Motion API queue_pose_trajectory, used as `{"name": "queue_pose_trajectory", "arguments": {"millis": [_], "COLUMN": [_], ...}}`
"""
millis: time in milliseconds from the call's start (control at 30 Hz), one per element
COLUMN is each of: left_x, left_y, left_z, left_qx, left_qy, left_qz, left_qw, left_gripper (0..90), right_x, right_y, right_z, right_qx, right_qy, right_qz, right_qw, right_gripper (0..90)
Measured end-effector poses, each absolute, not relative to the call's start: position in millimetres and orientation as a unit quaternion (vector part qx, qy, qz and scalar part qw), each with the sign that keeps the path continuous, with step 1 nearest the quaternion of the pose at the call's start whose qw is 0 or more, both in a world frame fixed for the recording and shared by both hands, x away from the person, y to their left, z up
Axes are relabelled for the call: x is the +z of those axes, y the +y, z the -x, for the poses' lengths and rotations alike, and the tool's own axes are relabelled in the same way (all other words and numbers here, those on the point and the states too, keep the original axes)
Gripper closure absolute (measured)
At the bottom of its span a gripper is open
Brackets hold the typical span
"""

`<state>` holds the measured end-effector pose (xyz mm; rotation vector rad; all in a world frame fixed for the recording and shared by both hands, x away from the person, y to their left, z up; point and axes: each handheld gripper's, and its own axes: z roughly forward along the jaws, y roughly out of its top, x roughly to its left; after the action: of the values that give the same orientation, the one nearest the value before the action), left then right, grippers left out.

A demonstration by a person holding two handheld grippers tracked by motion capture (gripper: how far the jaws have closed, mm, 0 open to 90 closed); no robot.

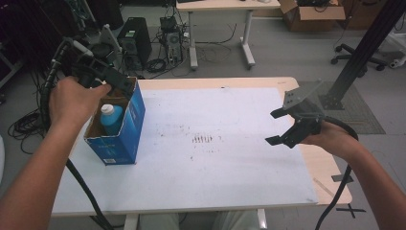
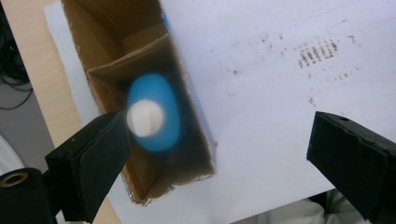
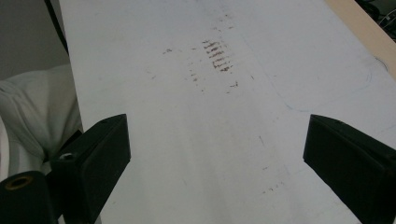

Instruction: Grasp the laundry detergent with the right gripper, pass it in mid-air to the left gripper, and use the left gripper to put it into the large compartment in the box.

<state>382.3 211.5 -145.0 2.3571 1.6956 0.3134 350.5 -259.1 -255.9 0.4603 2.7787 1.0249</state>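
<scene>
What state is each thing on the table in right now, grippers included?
Box: upright on the table's left side, top open, flaps up.
Bottle: standing inside the box, white cap on.
Left gripper: open, fingers spread above the box's open top, holding nothing.
Right gripper: open, held over the right side of the sheet, empty.
White sheet: flat on the table, marked with brown stains near the middle.

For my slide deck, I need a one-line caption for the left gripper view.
Open left gripper poised above a blue box holding a white-capped blue bottle.
</scene>
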Motion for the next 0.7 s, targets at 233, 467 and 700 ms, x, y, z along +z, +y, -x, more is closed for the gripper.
{"name": "queue_pose_trajectory", "arguments": {"millis": [233, 467, 700], "left_x": [-131, -125, -127], "left_y": [195, 168, 141], "left_z": [-380, -380, -383], "left_qx": [0.113, 0.113, 0.106], "left_qy": [0.551, 0.516, 0.481], "left_qz": [-0.817, -0.84, -0.863], "left_qw": [0.124, 0.123, 0.117], "left_gripper": [6.1, 5.9, 6.1], "right_x": [-255, -255, -255], "right_y": [-259, -257, -257], "right_z": [-351, -351, -351], "right_qx": [0.34, 0.336, 0.334], "right_qy": [0.925, 0.926, 0.926], "right_qz": [-0.155, -0.157, -0.16], "right_qw": [0.073, 0.071, 0.071], "right_gripper": [6.9, 6.9, 6.8]}}
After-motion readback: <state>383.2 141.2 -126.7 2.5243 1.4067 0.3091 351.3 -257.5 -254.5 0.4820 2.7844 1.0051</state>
